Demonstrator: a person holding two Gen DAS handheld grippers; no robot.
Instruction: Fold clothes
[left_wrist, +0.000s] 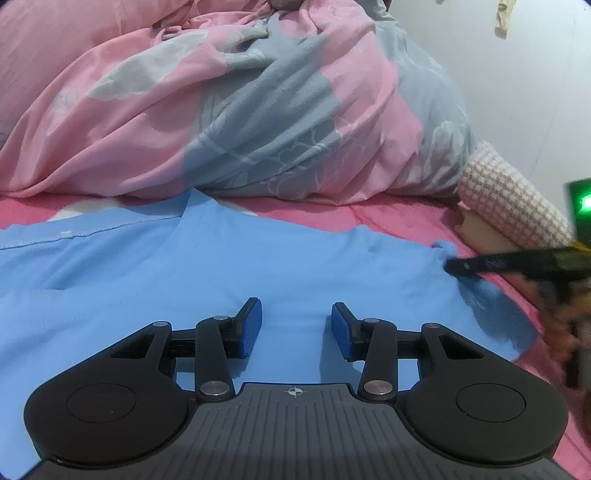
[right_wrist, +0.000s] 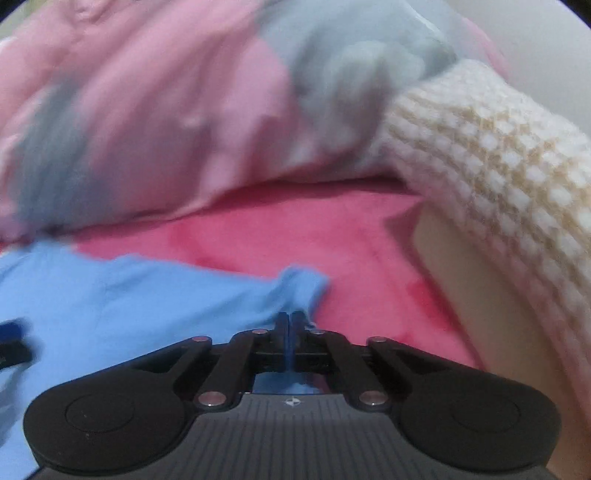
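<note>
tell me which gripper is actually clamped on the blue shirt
The right gripper: its jaws are shut on a bunched corner of the blue shirt. The left gripper stands open over the cloth, pinching nothing.

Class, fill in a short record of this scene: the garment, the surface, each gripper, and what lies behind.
garment: light blue shirt, spread flat
surface: pink bedsheet
left gripper: open, above the shirt
right gripper: shut on the shirt's edge
behind: pink and grey duvet, heaped; cream knitted cushion to the right
</note>
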